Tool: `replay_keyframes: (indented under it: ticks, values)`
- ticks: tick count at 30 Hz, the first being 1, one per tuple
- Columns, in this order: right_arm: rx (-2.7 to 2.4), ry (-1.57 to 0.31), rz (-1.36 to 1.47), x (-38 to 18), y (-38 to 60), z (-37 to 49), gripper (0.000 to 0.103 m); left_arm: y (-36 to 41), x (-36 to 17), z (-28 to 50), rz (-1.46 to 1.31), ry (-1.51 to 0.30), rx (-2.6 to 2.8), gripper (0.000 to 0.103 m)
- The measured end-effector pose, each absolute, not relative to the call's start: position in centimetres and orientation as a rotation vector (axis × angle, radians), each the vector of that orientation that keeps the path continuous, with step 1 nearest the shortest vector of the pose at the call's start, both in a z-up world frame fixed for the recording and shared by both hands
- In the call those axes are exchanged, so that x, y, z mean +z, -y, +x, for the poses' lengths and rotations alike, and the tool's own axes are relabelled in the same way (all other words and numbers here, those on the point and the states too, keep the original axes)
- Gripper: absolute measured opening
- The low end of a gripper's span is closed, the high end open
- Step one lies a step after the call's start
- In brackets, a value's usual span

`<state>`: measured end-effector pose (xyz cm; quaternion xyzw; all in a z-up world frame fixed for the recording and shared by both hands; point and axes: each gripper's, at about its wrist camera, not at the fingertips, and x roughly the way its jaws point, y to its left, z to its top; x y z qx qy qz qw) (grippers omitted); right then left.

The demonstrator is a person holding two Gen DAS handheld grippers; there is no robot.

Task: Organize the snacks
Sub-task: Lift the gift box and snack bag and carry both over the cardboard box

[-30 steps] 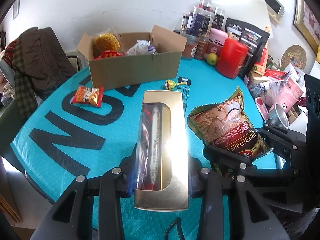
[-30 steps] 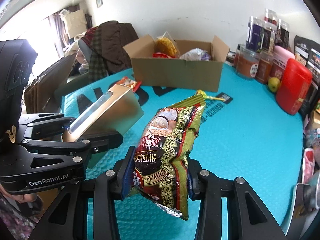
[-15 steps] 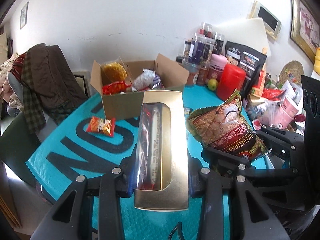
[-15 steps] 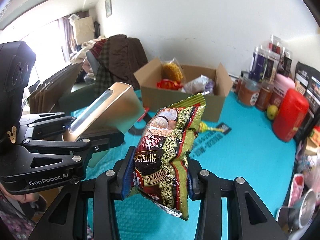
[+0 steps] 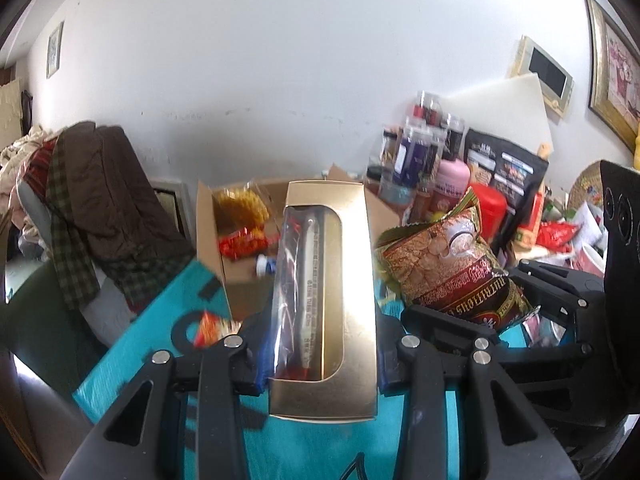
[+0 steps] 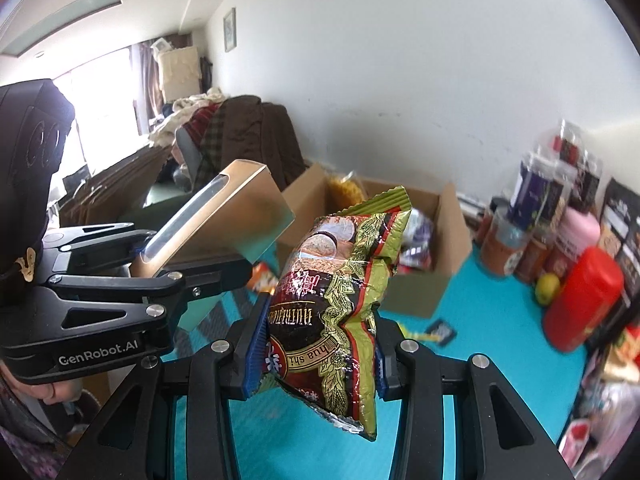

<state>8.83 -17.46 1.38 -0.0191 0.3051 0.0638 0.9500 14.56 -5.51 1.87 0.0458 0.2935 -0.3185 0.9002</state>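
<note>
My left gripper is shut on a long gold box with a clear window, held above the teal table. It also shows in the right wrist view. My right gripper is shut on a red and gold snack bag, also seen in the left wrist view. An open cardboard box with several snacks inside stands ahead near the wall; it shows in the left wrist view too. Both held items are in the air before it.
A small orange snack packet lies on the teal table. A red canister, a green fruit and several jars crowd the right. A chair draped with clothes stands left.
Both grippers have risen and tilted up while moving toward the cardboard box, each still holding its item. The box now looks nearer and lower in both views.
</note>
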Motion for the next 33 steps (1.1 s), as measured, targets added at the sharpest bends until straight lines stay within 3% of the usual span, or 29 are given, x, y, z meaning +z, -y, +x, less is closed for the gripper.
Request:
replay_keyframes:
  ticks: [19, 33]
  values:
    - [0.077, -0.507, -0.055, 5.0, 22.8, 17.6, 0.041, 9.7, 5.5, 24.2, 0.068, -0.522, -0.639, 0.037]
    - [0.006, -0.532, 0.060, 3.1, 27.4, 25.0, 0.042, 12.2, 3.6, 32.2, 0.012, -0.554, -0.557, 0.037]
